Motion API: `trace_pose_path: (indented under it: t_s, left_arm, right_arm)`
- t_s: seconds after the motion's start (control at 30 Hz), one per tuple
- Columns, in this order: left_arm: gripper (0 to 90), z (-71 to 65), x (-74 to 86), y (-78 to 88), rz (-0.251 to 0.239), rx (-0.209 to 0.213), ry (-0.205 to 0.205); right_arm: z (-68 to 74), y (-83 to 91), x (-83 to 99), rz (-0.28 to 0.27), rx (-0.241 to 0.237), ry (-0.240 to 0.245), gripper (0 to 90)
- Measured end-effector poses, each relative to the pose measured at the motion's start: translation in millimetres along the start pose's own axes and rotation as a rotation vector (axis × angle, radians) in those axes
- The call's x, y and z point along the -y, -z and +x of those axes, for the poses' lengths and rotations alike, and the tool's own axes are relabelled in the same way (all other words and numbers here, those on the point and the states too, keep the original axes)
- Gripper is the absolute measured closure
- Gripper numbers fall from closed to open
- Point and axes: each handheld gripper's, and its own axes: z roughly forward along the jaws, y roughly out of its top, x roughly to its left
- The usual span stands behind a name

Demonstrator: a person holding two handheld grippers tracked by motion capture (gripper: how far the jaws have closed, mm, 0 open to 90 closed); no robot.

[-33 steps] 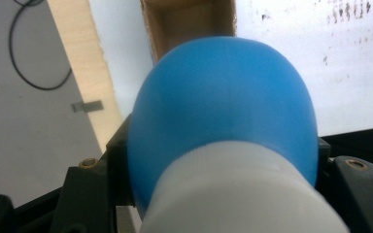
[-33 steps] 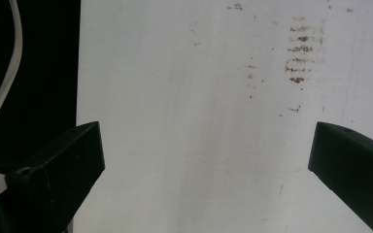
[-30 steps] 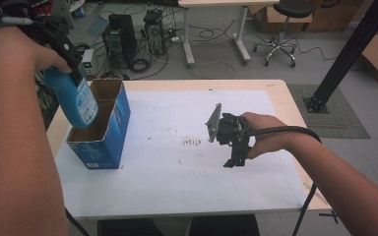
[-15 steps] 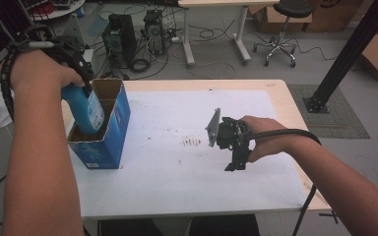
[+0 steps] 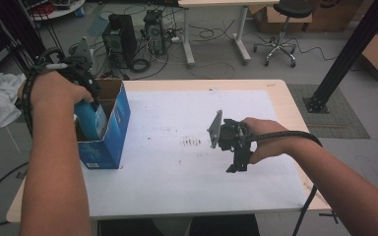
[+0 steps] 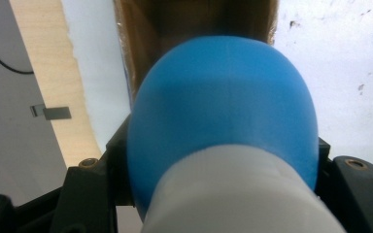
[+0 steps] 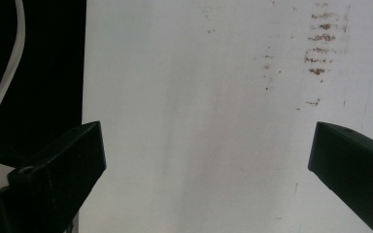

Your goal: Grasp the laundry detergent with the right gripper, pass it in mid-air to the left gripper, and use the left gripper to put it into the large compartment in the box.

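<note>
The right gripper (image 5: 237, 164) hangs over the white table (image 5: 177, 187) with its jaws wide apart and nothing between them, while farther off the left gripper (image 5: 89, 93), clamped on a blue bottle (image 5: 91, 123), holds it partly inside the open blue box (image 5: 113, 132) at the table's left edge.

Left gripper (image 5: 92, 101) clamped, right gripper (image 7: 206, 160) agape

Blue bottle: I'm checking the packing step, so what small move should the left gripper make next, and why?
Probably lower it a little further, then release: the left gripper grips the blue bottle, partly inside the open blue box, its top above the rim.
</note>
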Motion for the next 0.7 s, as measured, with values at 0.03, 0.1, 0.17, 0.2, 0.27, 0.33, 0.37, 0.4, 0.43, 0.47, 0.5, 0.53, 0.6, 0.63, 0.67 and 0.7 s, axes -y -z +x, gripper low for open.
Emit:
trace_pose_path:
  t_s: [0.03,0.1,0.17,0.2,0.27,0.33,0.37,0.4,0.43,0.47,0.5,0.53,0.6,0.63,0.67,0.7]
  left_arm:
    - [39.0,-0.3,-0.3,-2.5,0.001,0.000,-0.001]
    - [39.0,-0.9,-1.6,-10.6,0.005,-0.001,-0.006]
    - [39.0,-1.4,-2.0,-14.4,0.007,-0.001,-0.005]
    - [39.0,-1.2,-2.9,-21.5,0.013,-0.005,-0.010]
    - [39.0,-1.0,-3.2,-28.8,0.016,0.000,-0.005]
    - [39.0,-0.1,-3.9,-35.3,0.020,-0.004,-0.009]
    - [39.0,0.2,-4.1,-38.6,0.019,-0.004,-0.008]
    - [39.0,0.3,-4.2,-41.3,0.019,-0.006,-0.005]
    - [39.0,0.1,-4.3,-44.1,0.016,-0.010,-0.009]
    - [39.0,0.1,-4.5,-46.9,0.017,-0.014,-0.011]
    - [39.0,0.2,-4.8,-49.4,0.020,-0.010,-0.005]
    - [39.0,0.9,-5.1,-52.0,0.021,-0.011,-0.008]
    - [39.0,1.5,-5.7,-56.3,0.026,-0.010,-0.010]
    - [39.0,1.5,-5.7,-56.3,0.026,-0.010,-0.010]
    - [39.0,2.1,-6.3,-60.2,0.024,-0.016,-0.013]
    - [39.0,2.2,-6.4,-62.2,0.022,-0.019,-0.014]
  right_arm:
    - [0.3,-0.8,0.6,0.002,0.001,-0.003,0.0]
    - [0.4,-1.8,1.5,0.003,-0.002,-0.003,0.0]
    - [0.5,-2.4,2.0,0.003,-0.002,-0.005,0.0]
    - [0.8,-3.2,2.2,0.005,-0.005,-0.005,0.0]
    - [1.1,-2.8,1.8,0.003,-0.003,-0.005,0.0]
    - [1.1,-2.0,1.8,0.000,-0.001,-0.003,0.0]
    - [1.1,-1.2,1.9,0.002,0.000,-0.005,0.0]
    - [1.0,-0.6,2.2,0.002,0.001,-0.004,0.0]
    - [1.0,0.2,2.6,0.001,0.002,-0.005,0.0]
    - [0.9,0.9,3.2,0.000,0.003,-0.007,0.0]
    - [0.5,1.5,3.9,-0.002,0.005,-0.007,0.0]
    - [0.4,1.8,4.5,-0.002,0.003,-0.011,0.0]
    - [0.4,1.6,5.6,0.002,0.001,-0.015,0.0]
    - [0.4,1.6,5.6,0.002,0.001,-0.015,0.0]
    - [0.8,0.6,6.2,0.006,-0.003,-0.019,0.0]
    - [1.0,0.3,6.2,0.011,-0.004,-0.017,0.0]
